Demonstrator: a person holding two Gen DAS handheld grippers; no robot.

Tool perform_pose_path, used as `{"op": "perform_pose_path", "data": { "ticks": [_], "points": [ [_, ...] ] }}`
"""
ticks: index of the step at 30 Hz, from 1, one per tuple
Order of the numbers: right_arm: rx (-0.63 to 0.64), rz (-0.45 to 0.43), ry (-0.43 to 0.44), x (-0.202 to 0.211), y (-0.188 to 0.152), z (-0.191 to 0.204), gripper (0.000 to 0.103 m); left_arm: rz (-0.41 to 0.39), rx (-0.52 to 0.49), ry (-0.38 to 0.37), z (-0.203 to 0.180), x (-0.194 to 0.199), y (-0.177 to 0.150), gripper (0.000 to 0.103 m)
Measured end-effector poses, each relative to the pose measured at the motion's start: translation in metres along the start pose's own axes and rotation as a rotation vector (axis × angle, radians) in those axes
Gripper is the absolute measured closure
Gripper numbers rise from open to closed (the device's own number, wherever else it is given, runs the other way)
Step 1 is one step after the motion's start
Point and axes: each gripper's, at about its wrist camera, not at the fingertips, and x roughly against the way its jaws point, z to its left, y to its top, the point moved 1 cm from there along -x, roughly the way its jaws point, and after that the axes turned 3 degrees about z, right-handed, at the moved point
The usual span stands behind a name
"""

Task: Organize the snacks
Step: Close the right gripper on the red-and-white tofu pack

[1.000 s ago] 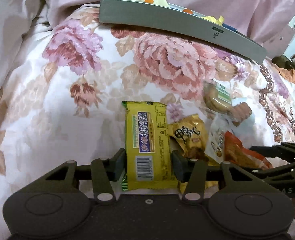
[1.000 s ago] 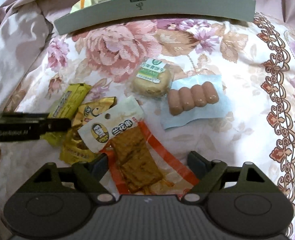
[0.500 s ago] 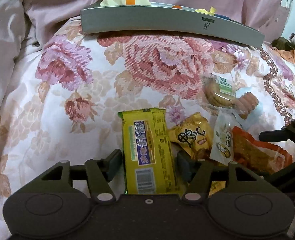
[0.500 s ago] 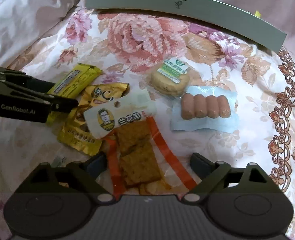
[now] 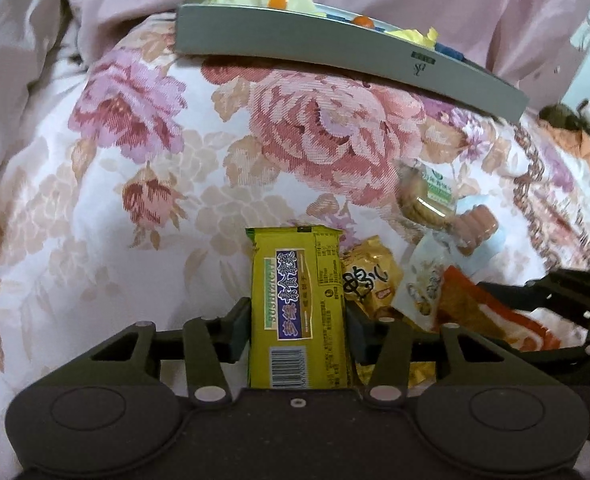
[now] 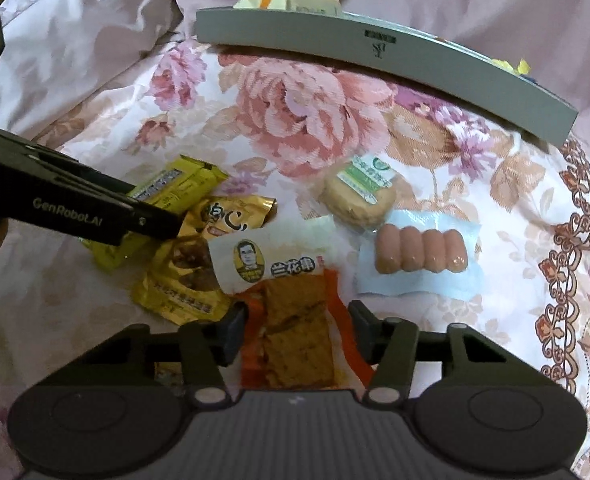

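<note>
Now L claw (image 5: 298, 322) grips yellow bar (image 5: 301, 312), R claw (image 6: 298, 326) clamps tofu pack (image 6: 295, 336); bare quilt (image 5: 107, 208) to left

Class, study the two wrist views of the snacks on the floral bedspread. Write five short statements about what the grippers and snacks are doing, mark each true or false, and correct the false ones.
1. The left gripper is shut on the yellow biscuit pack. True.
2. The grey tray holds no snacks. False: wrappers show above its rim.
3. The sausage pack shows four sausages side by side. True.
4. The right gripper grips the round cake. False: its fingers flank the orange tofu pack; contact is unclear.
5. The gold packet lies right of the sausage pack. False: it lies left, beside the yellow biscuit pack.
</note>
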Motion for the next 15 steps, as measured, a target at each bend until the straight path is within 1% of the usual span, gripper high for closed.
{"op": "perform_pose_path", "data": {
  "ticks": [3, 7, 10, 15],
  "points": [
    [0.001, -0.018, 0.007, 0.004, 0.0, 0.001, 0.058, 0.001, 0.047, -0.033, 0.004, 0.004, 0.0, 0.053],
    [0.029, -0.023, -0.004, 0.004, -0.001, 0.005, 0.058, -0.001, 0.079, -0.047, 0.006, 0.007, -0.001, 0.053],
    [0.011, -0.027, 0.006, 0.005, -0.001, 0.003, 0.059, -0.007, 0.088, -0.052, 0.006, 0.008, -0.001, 0.053],
    [0.004, -0.03, 0.016, 0.007, -0.002, 0.002, 0.059, -0.021, 0.109, -0.081, 0.005, 0.015, -0.001, 0.053]
  ]
}}
